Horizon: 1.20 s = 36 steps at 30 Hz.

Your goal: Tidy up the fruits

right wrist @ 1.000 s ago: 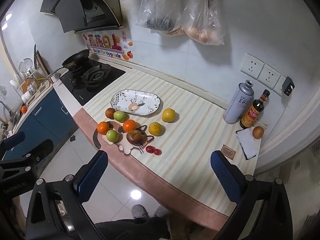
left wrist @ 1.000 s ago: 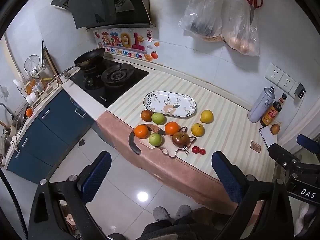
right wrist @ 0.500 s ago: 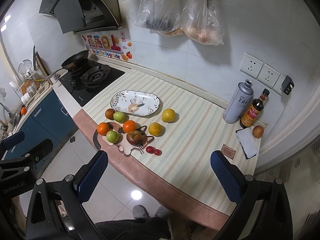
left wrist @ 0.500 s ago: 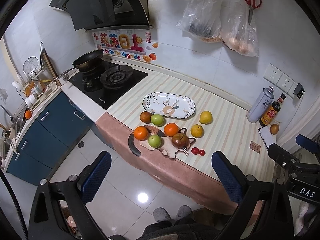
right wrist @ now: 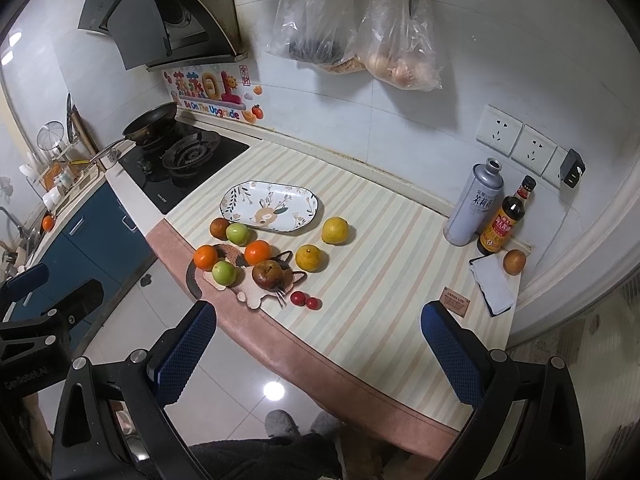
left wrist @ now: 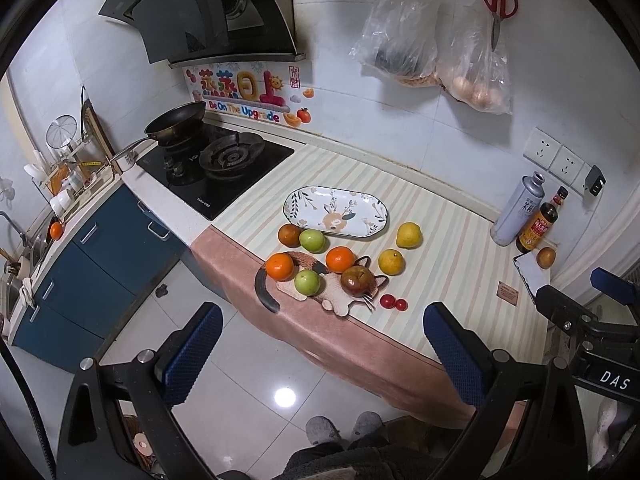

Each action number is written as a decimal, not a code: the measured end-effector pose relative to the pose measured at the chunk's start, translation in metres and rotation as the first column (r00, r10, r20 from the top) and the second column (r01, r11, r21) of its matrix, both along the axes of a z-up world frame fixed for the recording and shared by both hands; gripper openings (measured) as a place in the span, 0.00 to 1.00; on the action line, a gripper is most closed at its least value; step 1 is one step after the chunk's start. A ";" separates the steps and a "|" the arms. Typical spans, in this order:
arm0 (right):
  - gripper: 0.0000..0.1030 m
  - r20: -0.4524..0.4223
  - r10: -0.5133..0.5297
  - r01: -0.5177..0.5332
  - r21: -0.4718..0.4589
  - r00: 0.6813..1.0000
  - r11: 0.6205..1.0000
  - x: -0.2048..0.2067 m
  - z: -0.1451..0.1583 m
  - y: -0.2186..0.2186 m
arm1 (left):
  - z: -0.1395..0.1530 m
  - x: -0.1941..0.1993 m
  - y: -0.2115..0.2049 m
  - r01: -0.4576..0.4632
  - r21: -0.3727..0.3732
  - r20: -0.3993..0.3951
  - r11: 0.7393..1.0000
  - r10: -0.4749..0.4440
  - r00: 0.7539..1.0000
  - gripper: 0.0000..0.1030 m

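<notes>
An empty oval patterned plate (left wrist: 336,217) (right wrist: 270,206) lies on the striped counter. In front of it sit several fruits: two oranges (left wrist: 280,266) (left wrist: 340,259), two green apples (left wrist: 312,240) (left wrist: 307,282), a brown pear (left wrist: 356,280), two yellow citrus (left wrist: 409,235) (left wrist: 391,261), a dark fruit (left wrist: 289,235) and two cherry tomatoes (left wrist: 393,302). Some rest on a cat-shaped mat (left wrist: 332,294). My left gripper (left wrist: 320,344) and right gripper (right wrist: 316,340) are both open and empty, held well back from the counter above the floor.
A gas stove (left wrist: 216,164) with a frying pan (left wrist: 176,124) is to the left. A spray can (right wrist: 474,204), a sauce bottle (right wrist: 502,220), a small fruit (right wrist: 514,261) and a cloth (right wrist: 492,284) stand at the right. Bags (right wrist: 360,32) and scissors (left wrist: 497,3) hang on the wall.
Both views have drifted slightly closer to the counter. No fruit has moved and both grippers stay open.
</notes>
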State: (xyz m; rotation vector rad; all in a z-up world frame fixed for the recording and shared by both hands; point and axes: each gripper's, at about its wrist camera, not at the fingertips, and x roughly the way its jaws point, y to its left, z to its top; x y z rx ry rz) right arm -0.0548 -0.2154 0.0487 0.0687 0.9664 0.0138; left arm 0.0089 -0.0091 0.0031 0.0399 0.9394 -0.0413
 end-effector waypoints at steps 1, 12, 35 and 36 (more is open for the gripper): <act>1.00 0.000 0.000 0.000 0.002 1.000 1.000 0.000 0.001 -0.001 | 0.001 0.001 -0.001 -0.001 0.000 0.001 1.000 0.001 1.000 1.00; 1.00 0.005 -0.002 0.002 0.010 1.000 1.000 -0.003 0.003 -0.004 | 0.003 -0.001 -0.002 0.002 0.000 0.006 1.000 -0.002 1.000 1.00; 1.00 0.017 -0.005 0.004 0.029 1.000 1.000 -0.021 0.011 -0.011 | 0.006 -0.005 -0.005 0.001 -0.002 0.011 1.000 -0.001 1.000 1.00; 1.00 0.017 -0.003 0.003 0.031 1.000 1.000 -0.022 0.012 -0.011 | 0.007 -0.005 -0.006 0.000 -0.002 0.011 1.000 0.000 1.000 1.00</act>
